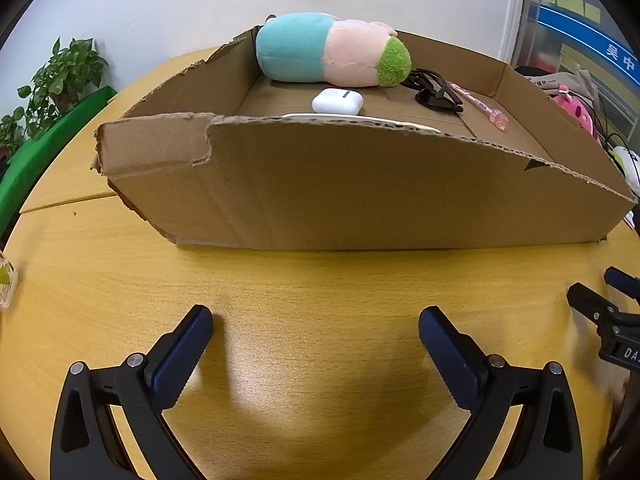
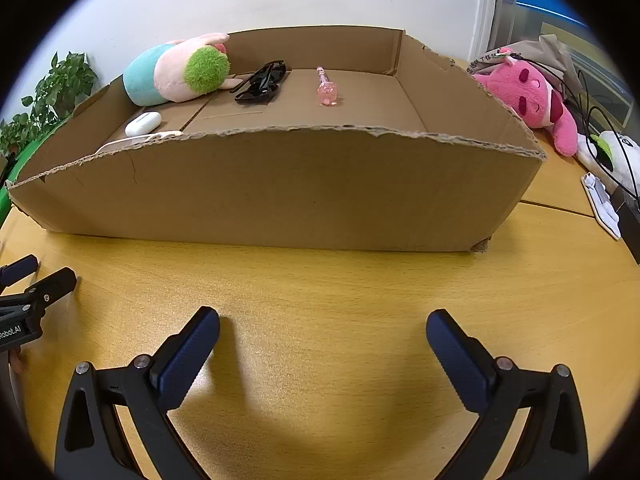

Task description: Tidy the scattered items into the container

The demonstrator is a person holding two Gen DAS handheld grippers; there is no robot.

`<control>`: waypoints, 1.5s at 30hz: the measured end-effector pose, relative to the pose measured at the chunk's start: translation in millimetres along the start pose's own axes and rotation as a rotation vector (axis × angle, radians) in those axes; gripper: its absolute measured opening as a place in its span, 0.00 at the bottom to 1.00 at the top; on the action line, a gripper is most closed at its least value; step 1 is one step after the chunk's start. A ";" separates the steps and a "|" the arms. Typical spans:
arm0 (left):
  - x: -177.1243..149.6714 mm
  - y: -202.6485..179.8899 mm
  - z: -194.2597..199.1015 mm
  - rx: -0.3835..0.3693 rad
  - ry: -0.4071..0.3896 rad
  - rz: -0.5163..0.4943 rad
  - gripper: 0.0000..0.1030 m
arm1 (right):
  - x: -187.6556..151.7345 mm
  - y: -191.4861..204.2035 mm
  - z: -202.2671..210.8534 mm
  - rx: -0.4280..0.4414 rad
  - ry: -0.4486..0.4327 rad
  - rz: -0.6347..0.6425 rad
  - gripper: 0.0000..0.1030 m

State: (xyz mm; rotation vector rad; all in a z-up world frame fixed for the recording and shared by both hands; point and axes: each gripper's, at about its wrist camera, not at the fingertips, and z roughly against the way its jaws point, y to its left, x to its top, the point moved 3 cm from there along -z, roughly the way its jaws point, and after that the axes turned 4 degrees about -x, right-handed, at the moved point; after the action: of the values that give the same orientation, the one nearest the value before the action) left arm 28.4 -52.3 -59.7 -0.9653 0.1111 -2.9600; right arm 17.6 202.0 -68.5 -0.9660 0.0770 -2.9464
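A low cardboard box (image 1: pixel 360 188) (image 2: pixel 280 188) stands on the wooden table ahead of both grippers. Inside lie a teal, pink and green plush toy (image 1: pixel 328 50) (image 2: pixel 176 74), a white earbud case (image 1: pixel 337 101) (image 2: pixel 143 123), black sunglasses (image 1: pixel 434 92) (image 2: pixel 262 83), a pink pen (image 1: pixel 482 106) (image 2: pixel 326 88) and a flat white item (image 1: pixel 360 119) (image 2: pixel 136 142) behind the near wall. My left gripper (image 1: pixel 316 340) is open and empty above the table. My right gripper (image 2: pixel 322 340) is open and empty too.
A pink plush (image 2: pixel 528 96) (image 1: pixel 576 110), a white plush (image 2: pixel 612 152), cables and a small white object (image 2: pixel 602 208) lie right of the box. Potted plants (image 1: pixel 52 80) (image 2: pixel 52 92) stand far left. A clear item (image 1: pixel 6 284) sits at the table's left edge.
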 end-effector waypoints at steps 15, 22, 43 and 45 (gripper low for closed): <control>-9.6 30.2 9.0 -0.005 0.001 -0.012 1.00 | -2.4 -30.4 -1.3 0.027 0.003 0.037 1.00; -10.9 31.1 9.4 -0.018 0.001 -0.029 1.00 | -3.4 -30.9 -0.6 0.019 0.003 0.019 1.00; -10.8 30.1 8.8 -0.016 0.000 -0.028 1.00 | -1.7 -34.2 0.3 0.019 0.004 0.020 1.00; -11.0 30.1 8.7 -0.016 0.000 -0.028 1.00 | -1.0 -35.2 0.5 0.019 0.004 0.020 1.00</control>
State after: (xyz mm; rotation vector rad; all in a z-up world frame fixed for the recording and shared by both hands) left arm 42.5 -82.3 -61.4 -0.9768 0.1228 -2.9894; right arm 17.9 237.1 -66.5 -0.9507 0.0581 -2.9254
